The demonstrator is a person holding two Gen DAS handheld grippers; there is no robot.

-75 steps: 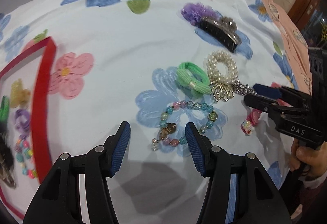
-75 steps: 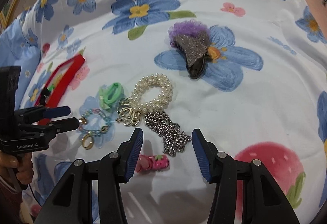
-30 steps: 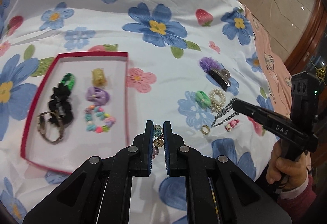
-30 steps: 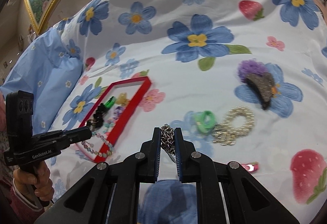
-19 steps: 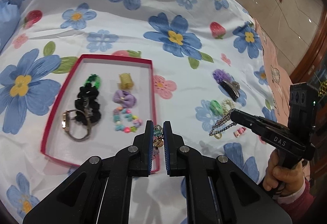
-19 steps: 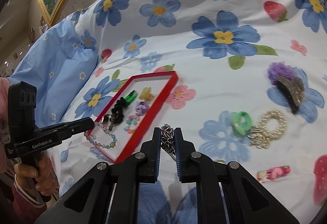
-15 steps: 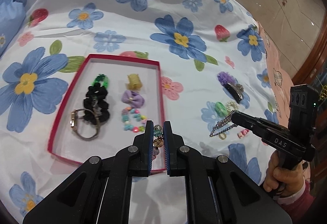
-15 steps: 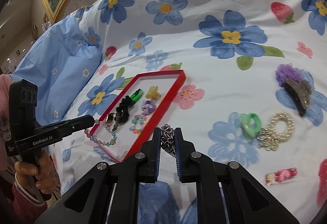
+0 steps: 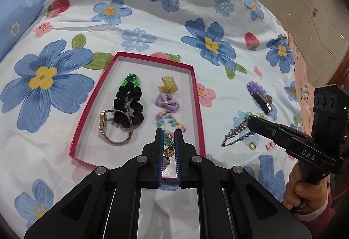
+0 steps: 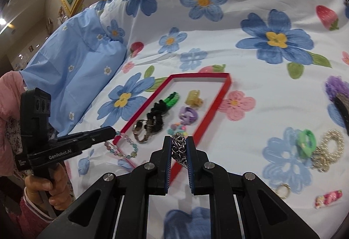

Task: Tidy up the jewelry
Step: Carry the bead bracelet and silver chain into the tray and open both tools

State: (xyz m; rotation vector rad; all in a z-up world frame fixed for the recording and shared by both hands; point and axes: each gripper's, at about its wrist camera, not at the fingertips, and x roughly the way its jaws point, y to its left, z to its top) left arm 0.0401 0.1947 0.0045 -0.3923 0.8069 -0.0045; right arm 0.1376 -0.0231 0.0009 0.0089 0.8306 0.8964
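Note:
My left gripper (image 9: 168, 133) is shut on a glass bead bracelet (image 9: 168, 148) and holds it over the near edge of the red-rimmed tray (image 9: 197, 95); from the right wrist view the bracelet (image 10: 122, 147) hangs from it above the tray's near corner. My right gripper (image 10: 177, 140) is shut on a silver chain (image 10: 179, 149), above the tray's right rim (image 10: 220, 97); in the left wrist view the chain (image 9: 236, 133) dangles to the right of the tray. The tray holds a black scrunchie (image 9: 128, 106), a watch (image 9: 109, 127), a purple bow (image 9: 166, 102), a yellow clip (image 9: 169, 84) and a coloured bead bracelet (image 9: 169, 120).
On the flowered bedsheet right of the tray lie a green hair tie (image 10: 306, 140), a pearl bracelet (image 10: 332, 147), a gold ring (image 10: 282, 190), a pink clip (image 10: 328, 198) and a dark claw clip with a purple scrunchie (image 9: 259, 96). A blue pillow (image 10: 76, 58) is at the left.
Both grippers have moved left toward the tray with their loads. The bead bracelet now hangs over the tray's near edge and the chain is close to its right rim.

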